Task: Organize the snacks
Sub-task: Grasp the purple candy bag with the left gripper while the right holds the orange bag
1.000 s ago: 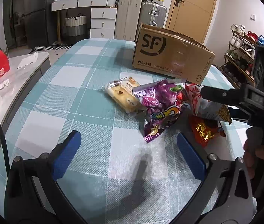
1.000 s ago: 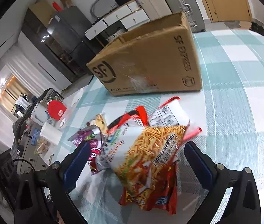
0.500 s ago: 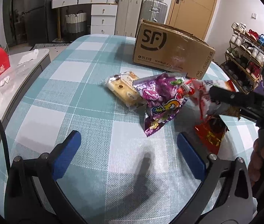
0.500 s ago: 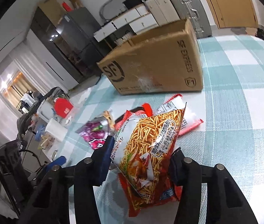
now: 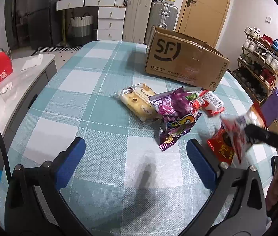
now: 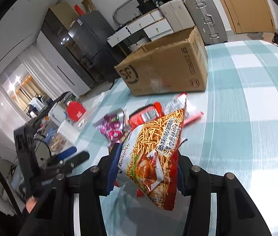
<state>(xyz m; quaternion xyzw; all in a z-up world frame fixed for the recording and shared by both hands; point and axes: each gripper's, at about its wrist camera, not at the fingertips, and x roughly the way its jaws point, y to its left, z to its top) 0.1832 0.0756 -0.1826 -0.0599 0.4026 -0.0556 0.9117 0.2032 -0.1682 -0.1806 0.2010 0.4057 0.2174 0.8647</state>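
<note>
tabletop (image 5: 99, 102) carries open cardboard box (image 5: 186, 63) at far end, likely snack destination. loose packets heaped just before it. right gripper (image 6: 146, 165) jaws closing on noodle-snack bag (image 6: 154, 149) – lifted clear of heap. left gripper (image 5: 135, 153) jaws wide, empty – waiting.

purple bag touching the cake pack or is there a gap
Touching. The left wrist view shows the purple bag overlapping the right edge of the cake pack, with no tablecloth visible between them.
</note>
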